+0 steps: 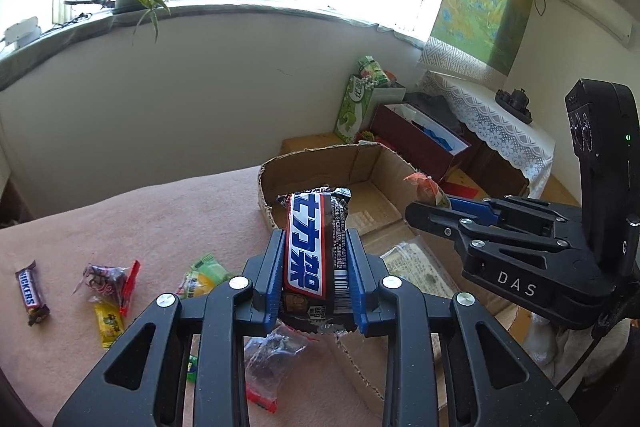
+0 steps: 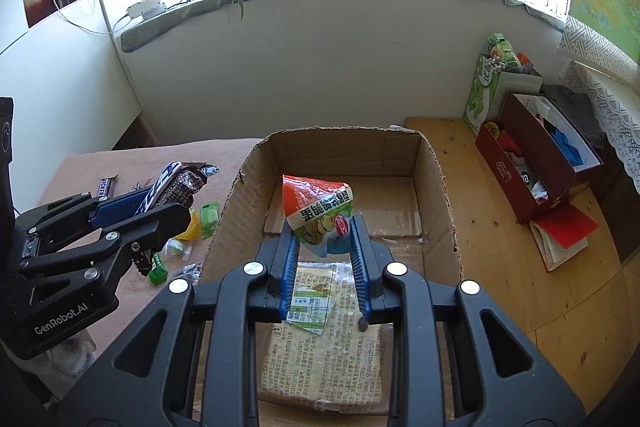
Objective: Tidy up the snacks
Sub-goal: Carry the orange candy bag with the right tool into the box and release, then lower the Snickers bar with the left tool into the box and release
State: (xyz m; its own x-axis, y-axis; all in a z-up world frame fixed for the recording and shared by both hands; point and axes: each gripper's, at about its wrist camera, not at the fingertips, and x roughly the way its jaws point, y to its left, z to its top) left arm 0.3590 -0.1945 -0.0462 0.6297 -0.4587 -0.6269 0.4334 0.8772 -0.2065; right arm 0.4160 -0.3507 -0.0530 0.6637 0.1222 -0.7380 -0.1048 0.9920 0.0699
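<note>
Two hand-held tongs carry snacks toward an open cardboard box [image 2: 436, 163] on a pink-covered table [image 1: 160, 211]; the right gripper [image 2: 324, 227] is clamped on a small orange-and-green snack packet [image 2: 318, 207] that hangs over the box's interior, its crumpled top pointing toward the far wall of the box; the left gripper [image 1: 318, 259] is clamped on a brown chocolate bar [image 1: 316, 247], long axis running straight out along the fingers, over the box's near-left rim; judged from this, the right hand is the nearer to a drop, with only a flat clear-wrapped packet [image 2: 324, 339] lying on the box floor beneath it; left of the box, loose sweets remain on the table, among them a small Snickers bar [image 1: 32, 293] and a yellow sachet [image 1: 107, 323]; the box's tall left wall stands between those and the interior.
</note>
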